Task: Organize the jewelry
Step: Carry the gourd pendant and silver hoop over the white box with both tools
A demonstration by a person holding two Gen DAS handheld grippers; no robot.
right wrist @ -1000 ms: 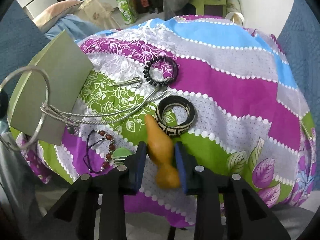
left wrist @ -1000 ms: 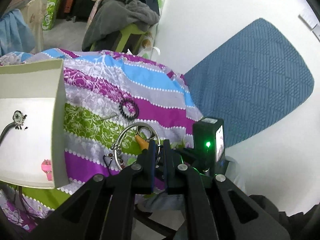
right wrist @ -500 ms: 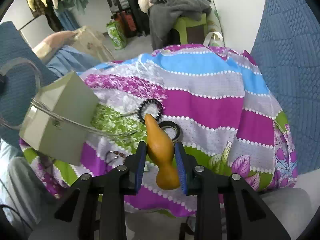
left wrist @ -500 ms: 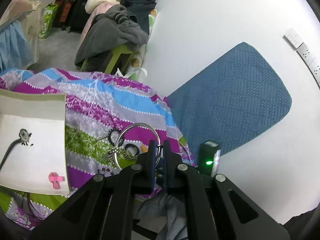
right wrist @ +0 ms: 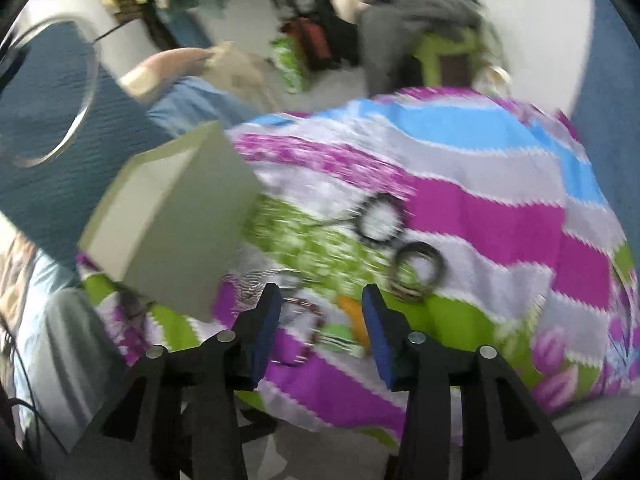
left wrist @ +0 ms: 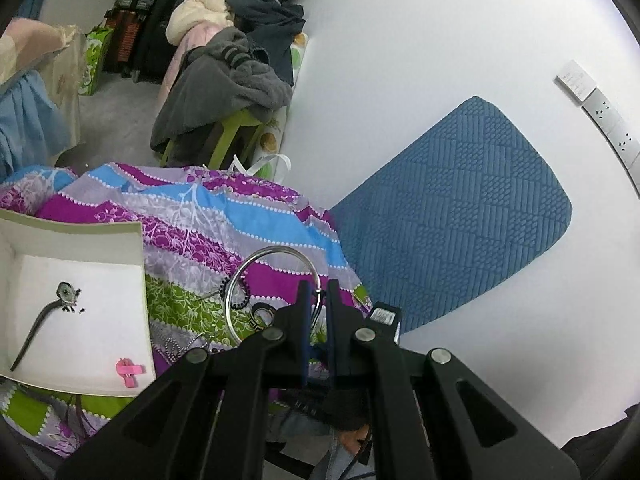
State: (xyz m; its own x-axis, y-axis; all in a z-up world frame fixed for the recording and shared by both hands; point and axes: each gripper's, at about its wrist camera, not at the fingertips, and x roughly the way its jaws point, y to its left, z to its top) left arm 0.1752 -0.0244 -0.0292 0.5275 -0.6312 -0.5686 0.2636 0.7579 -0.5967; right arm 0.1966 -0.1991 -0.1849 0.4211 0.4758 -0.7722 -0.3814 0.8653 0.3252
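1. Jewelry is lying scattered on the striped floral cloth [left wrist: 240, 216]; one piece, a silver bangle [left wrist: 256, 264], is being pinched at its rim by the left gripper [left wrist: 316, 300], whose fingers are pressing together on it, holding it in the air above the cloth.
2. Spreading at this moment, the right gripper [right wrist: 320, 320] is hanging with its blue pads [right wrist: 266, 332] apart and nothing pressed between them; an orange gourd-shaped piece [right wrist: 354, 316] is showing in the gap, lying on the cloth below.
3. Just past the pads, a red beaded bracelet [right wrist: 308, 312] is resting on the cloth, with a patterned bangle [right wrist: 418, 272] and a black beaded bracelet [right wrist: 380, 218] farther out; this view is blurring.
4. Left of the grippers, an open white box [left wrist: 136, 256] is sitting on the cloth, containing a dark hair stick [left wrist: 44, 316] and a pink clip [left wrist: 130, 370], with bare floor left between them.
5. Bordering the cloth's right edge, a blue quilted panel [left wrist: 448, 220] is leaning on the white wall [left wrist: 400, 60].
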